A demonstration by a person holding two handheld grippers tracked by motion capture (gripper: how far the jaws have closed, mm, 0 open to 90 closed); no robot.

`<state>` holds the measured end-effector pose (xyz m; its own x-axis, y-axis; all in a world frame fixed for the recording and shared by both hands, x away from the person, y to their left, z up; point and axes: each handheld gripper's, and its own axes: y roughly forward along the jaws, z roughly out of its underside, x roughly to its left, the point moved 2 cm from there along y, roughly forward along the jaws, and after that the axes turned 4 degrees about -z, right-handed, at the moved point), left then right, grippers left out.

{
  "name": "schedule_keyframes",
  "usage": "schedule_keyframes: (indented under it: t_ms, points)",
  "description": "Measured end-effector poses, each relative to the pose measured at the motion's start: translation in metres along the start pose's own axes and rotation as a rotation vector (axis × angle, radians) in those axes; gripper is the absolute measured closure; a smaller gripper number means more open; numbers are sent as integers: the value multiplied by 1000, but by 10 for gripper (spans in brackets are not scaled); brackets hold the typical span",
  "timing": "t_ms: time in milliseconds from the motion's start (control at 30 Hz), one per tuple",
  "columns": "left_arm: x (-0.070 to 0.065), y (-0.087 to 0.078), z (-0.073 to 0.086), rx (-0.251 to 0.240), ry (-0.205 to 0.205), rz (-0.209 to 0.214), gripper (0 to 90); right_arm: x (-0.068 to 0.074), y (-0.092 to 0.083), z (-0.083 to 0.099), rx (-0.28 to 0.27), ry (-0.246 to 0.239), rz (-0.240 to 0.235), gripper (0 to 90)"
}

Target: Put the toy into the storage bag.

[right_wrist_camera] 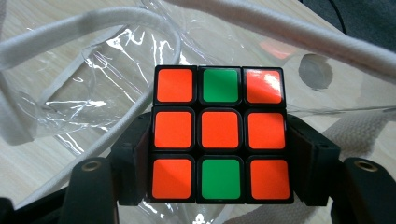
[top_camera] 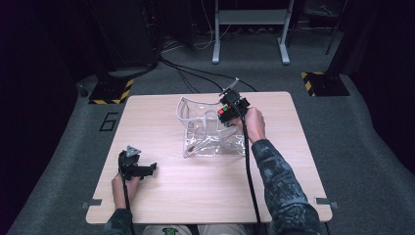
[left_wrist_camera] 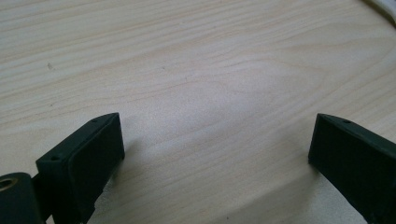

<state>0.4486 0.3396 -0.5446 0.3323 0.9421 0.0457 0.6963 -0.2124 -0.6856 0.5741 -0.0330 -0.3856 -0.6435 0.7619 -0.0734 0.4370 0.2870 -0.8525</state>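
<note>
**Cube clamped above clear bag**

Pressed from both sides between the jaws of the right gripper (right_wrist_camera: 219, 163): a puzzle cube (right_wrist_camera: 219, 135), orange squares facing the camera with a green one at top centre and another at bottom centre; held flush against the pads, clear of the table; seen from above at the far right corner of the bag, red and green faces of the cube (top_camera: 225, 109) turned upward, right gripper (top_camera: 230, 111) gripped by the right hand (top_camera: 254, 123); directly beneath and behind the cube, a transparent plastic bag (right_wrist_camera: 93, 93) with white corded handles (right_wrist_camera: 116, 28), crumpled and lying open on the wooden table (top_camera: 195, 191); bag (top_camera: 210, 132) placed near the middle of the table, towards its far edge.

Spread wide with nothing between them: the jaws of the left gripper (left_wrist_camera: 215, 154), bare wood under them; resting low at the near left part of the table, left gripper (top_camera: 139, 169) held in the left hand (top_camera: 122, 186), well apart from the bag.
</note>
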Motion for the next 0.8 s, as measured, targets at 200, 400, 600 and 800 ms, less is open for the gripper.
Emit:
schedule_keyframes:
  t_ms: [200,400,600,800]
  points:
    - [0,0,0,0,0,0,33,1,0,0,-1,-15,-11,331]
    - [0,0,0,1,0,-1,33,5,-8,-1,-16,1,-57,110]
    - [0,0,0,-2,-1,-1,33,14,-23,0,-53,-11,-95,0]
    - [0,0,0,-2,-1,-2,33,21,-41,5,-117,-53,-96,0]
